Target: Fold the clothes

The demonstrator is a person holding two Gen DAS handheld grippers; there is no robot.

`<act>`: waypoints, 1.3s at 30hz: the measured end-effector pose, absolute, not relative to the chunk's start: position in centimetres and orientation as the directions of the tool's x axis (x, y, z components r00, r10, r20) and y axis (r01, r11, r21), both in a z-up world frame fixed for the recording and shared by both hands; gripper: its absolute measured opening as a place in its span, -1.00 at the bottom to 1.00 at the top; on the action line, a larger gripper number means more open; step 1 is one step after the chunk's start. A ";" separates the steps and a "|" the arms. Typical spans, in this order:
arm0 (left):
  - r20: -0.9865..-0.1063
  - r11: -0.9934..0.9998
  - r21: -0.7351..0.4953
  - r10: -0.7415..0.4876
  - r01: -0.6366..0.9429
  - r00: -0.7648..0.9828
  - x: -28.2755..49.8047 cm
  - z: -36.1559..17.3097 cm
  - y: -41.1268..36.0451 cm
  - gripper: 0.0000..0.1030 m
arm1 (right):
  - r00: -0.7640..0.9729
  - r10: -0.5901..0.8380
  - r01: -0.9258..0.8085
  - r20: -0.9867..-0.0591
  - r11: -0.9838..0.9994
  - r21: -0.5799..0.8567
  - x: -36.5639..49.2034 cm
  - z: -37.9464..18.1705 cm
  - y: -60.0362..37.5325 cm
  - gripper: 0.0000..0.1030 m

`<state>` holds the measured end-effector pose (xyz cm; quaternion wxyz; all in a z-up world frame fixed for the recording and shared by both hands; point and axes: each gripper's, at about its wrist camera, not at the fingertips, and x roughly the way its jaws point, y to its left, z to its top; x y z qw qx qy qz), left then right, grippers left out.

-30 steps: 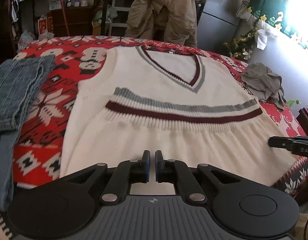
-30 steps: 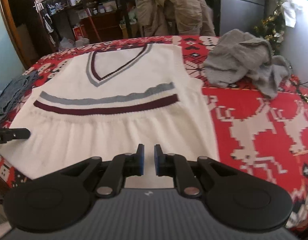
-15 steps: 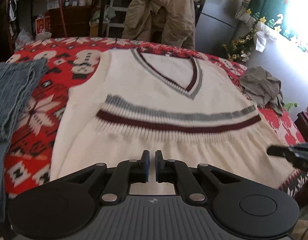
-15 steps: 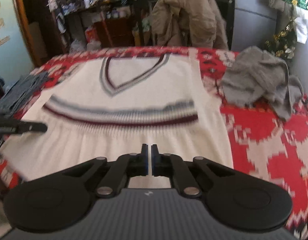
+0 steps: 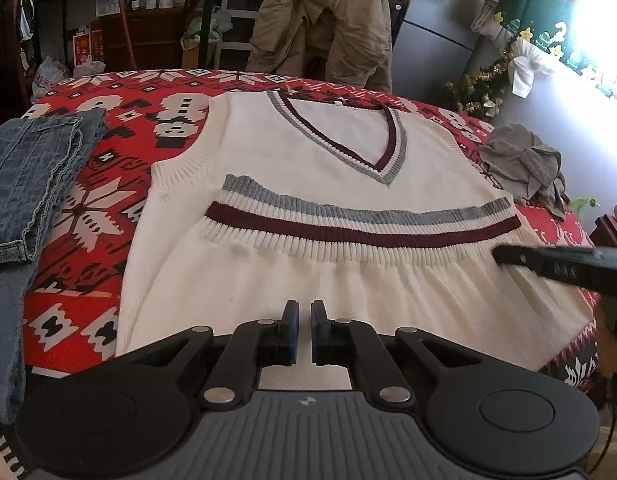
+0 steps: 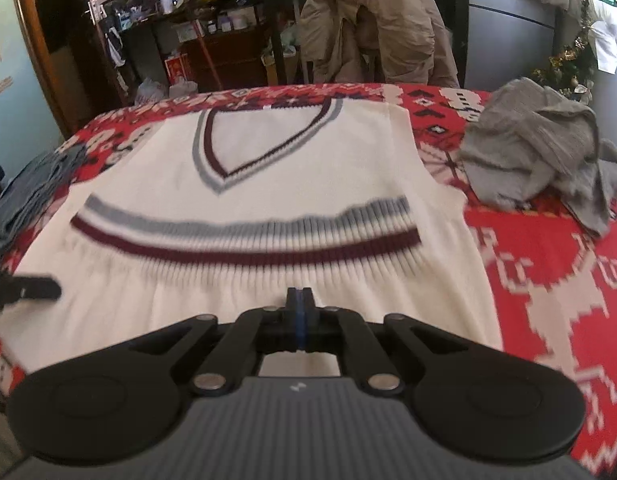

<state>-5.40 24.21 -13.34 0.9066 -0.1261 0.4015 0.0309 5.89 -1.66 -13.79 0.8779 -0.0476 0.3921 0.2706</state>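
Jaws pressed flat together, blue pads meeting with nothing visibly caught between them, the right gripper hangs over the near half of a cream knitted V-neck vest trimmed in grey and maroon. A second ago those jaws stood slightly apart; they have since closed empty, and the gripper has drifted sideways over the vest, now nearer its middle. The left gripper shows a thin slit between its pads, as it did a second ago, and grips nothing either. The vest lies spread on a red-and-white patterned tablecloth, its striped hem band doubled up across the chest. That suggests a first lengthwise fold is done and the hands are moving to take new corners.

From the left wrist come details the other camera loses: a pair of folded blue denim jeans lies sharp at the vest's left, and the right gripper's black tip reaches in over the vest's right edge. From the right wrist, blurred by motion, the crumpled grey garment waiting at the vest's right shows far more fully, while the jeans are only a smear.
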 end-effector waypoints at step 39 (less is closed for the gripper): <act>-0.744 0.961 -0.149 0.047 -0.235 0.667 -7.9 -13.4 27.2 -0.92 | 0.582 0.314 -0.444 -0.750 0.895 0.031 6.8 -13.4 -9.2 -0.96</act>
